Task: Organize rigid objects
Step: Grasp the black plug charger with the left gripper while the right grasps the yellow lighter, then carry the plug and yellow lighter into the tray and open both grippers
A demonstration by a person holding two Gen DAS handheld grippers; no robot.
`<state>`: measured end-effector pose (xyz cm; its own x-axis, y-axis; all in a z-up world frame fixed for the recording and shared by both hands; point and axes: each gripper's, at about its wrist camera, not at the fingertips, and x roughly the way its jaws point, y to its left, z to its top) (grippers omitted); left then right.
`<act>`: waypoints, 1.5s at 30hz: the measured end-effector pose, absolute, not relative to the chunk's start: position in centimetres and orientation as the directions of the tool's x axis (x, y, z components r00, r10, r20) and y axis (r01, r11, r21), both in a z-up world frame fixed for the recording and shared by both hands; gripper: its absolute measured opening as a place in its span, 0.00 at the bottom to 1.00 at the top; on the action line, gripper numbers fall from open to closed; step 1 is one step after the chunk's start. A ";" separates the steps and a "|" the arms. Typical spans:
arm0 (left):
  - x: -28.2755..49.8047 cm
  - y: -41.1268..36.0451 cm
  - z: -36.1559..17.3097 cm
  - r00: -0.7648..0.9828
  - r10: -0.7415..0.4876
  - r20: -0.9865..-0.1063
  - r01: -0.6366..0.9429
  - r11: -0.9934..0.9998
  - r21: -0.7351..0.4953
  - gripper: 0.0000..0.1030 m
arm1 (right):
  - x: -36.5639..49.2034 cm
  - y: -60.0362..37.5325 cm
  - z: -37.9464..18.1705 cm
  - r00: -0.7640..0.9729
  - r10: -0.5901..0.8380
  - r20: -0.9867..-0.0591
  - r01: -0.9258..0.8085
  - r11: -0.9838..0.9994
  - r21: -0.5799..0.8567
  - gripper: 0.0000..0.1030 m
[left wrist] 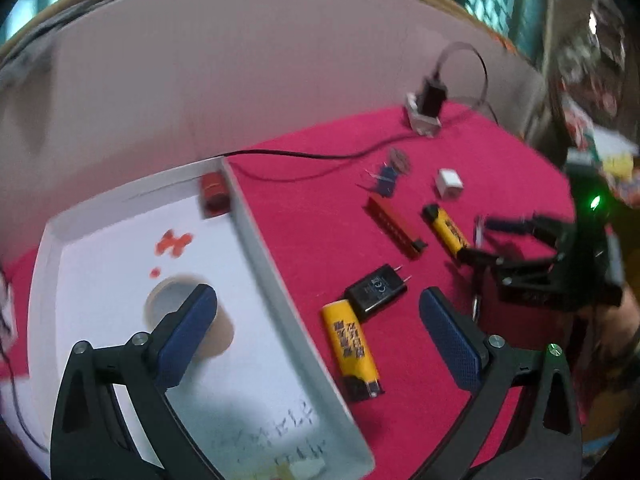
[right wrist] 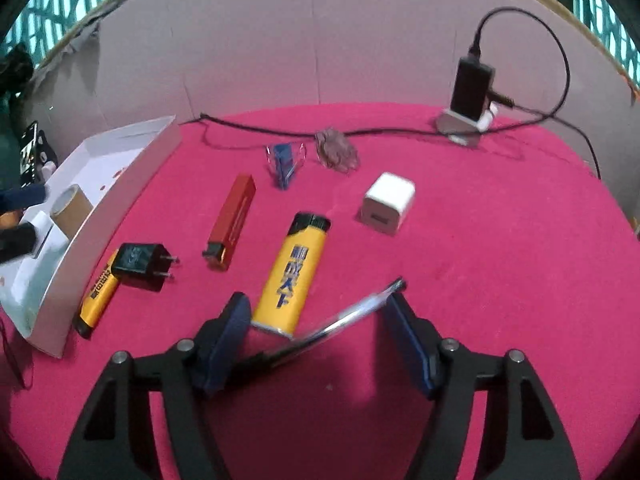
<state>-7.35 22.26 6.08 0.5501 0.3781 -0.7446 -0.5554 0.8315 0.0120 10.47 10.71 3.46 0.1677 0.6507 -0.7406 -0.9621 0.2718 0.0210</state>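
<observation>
My left gripper (left wrist: 316,316) is open and empty, hanging over the right wall of a white box (left wrist: 276,280) that holds a cardboard tube (left wrist: 176,300) and a small red item (left wrist: 215,196). Beside the box lie a yellow lighter (left wrist: 352,348) and a black charger (left wrist: 376,290). My right gripper (right wrist: 316,336) is open, with a pen (right wrist: 340,320) lying slantwise between its fingers on the red cloth. A second yellow lighter (right wrist: 292,272), a red bar (right wrist: 234,220), a white cube charger (right wrist: 388,202) and a blue binder clip (right wrist: 284,162) lie ahead of it.
A phone on a stand (right wrist: 468,96) with a black cable (right wrist: 256,128) sits at the back of the round red table (right wrist: 500,260). A brownish clump (right wrist: 336,148) lies near the clip. A beige wall runs behind the table.
</observation>
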 end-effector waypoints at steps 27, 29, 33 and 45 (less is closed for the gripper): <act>0.9 20.4 1.0 0.371 0.323 -0.870 -0.341 0.919 0.196 0.37 | 10.2 11.4 3.4 0.094 0.667 -0.739 -0.957 0.266 0.118 0.22; 0.6 20.2 1.2 0.389 0.320 -0.864 -0.364 0.915 0.175 0.34 | 10.6 10.6 3.8 0.100 0.683 -0.723 -0.949 0.285 0.138 0.22; -0.9 19.4 2.9 0.460 0.329 -0.824 -0.417 0.900 0.127 0.31 | 11.1 8.8 5.1 0.106 0.725 -0.681 -0.931 0.313 0.189 0.22; -7.2 18.2 8.6 0.675 0.337 -0.656 -0.540 0.832 -0.128 0.30 | 9.5 5.4 11.3 0.136 0.832 -0.539 -0.928 0.297 0.224 0.22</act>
<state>-7.24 18.21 8.63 0.6750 0.3373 -0.6562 -0.5399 0.8320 -0.1277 9.52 5.43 11.33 0.1361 0.8316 -0.5385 -0.9282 0.2970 0.2242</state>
